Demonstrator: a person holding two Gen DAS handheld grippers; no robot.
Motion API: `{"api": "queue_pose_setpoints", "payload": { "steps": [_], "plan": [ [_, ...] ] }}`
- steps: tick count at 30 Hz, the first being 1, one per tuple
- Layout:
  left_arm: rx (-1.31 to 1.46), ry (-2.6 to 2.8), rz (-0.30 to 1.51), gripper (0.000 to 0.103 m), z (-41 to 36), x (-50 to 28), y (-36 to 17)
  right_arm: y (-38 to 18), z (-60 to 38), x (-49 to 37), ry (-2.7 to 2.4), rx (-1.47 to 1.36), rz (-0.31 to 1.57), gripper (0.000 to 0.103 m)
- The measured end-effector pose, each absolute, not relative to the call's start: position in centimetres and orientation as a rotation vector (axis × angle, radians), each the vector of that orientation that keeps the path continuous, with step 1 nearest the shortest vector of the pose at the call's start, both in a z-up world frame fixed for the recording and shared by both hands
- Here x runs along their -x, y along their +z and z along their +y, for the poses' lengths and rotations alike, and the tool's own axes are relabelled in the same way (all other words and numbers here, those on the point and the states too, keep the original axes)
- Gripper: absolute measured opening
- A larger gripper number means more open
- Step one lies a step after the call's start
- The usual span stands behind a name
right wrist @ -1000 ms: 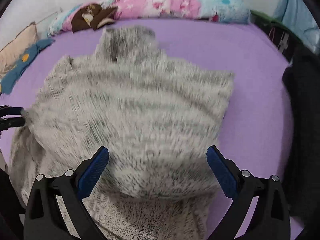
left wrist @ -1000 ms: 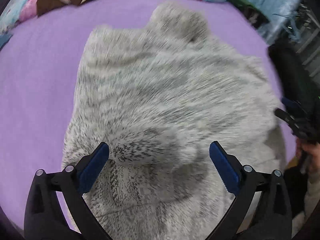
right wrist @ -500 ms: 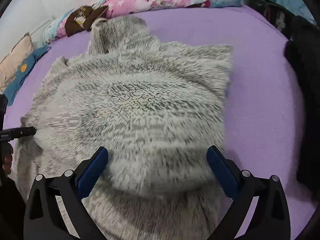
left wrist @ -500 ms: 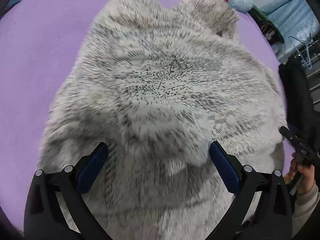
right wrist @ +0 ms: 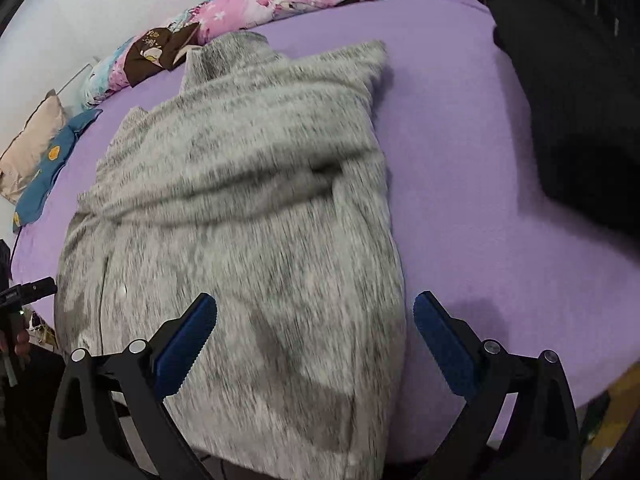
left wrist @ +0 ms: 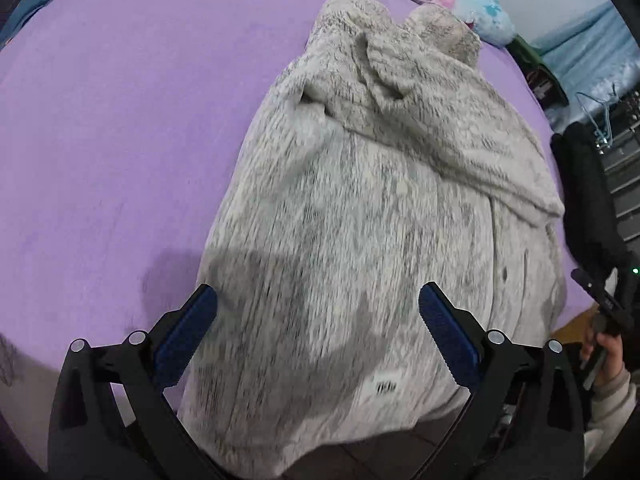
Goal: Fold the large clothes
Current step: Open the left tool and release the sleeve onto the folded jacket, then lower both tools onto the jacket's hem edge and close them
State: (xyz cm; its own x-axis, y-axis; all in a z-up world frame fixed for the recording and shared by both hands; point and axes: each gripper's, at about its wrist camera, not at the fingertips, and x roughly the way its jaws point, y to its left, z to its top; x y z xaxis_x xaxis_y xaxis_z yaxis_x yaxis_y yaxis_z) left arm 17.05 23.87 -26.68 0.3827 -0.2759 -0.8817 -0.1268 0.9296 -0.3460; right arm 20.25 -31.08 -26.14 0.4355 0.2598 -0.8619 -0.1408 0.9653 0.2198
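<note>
Sweater [left wrist: 360, 240] lies folded on the purple bed [left wrist: 120, 120], left claw [left wrist: 318, 320] and right claw [right wrist: 316, 328] both spread apart, empty.

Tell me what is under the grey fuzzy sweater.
The grey fuzzy sweater lies on a purple bedsheet, which shows all around it. Its near hem hangs over the bed edge. Whether anything else lies beneath cannot be seen; the sweater covers that area.

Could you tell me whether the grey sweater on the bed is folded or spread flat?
Partly folded: the grey sweater has one layer doubled across its middle, and its lower end hangs over the bed edge.
</note>
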Motion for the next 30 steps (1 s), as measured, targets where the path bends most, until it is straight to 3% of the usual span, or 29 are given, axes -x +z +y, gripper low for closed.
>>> {"api": "queue_pose_setpoints", "payload": {
  "steps": [15,21,30],
  "plan": [
    [0.402,-0.096,1.270,0.097,26.4,-11.9,-31.0,-31.1,-34.0,-14.4,0.243,-0.265,1.228,0.097],
    [0.367,-0.143,1.278,0.097,26.7,-11.9,-32.0,-33.3,-34.4,-14.1,0.251,-0.302,1.280,0.085],
    [0.352,-0.193,1.288,0.096,26.6,-12.2,-32.7,-34.2,-32.9,-13.6,0.298,-0.284,1.294,0.085]
  ]
}}
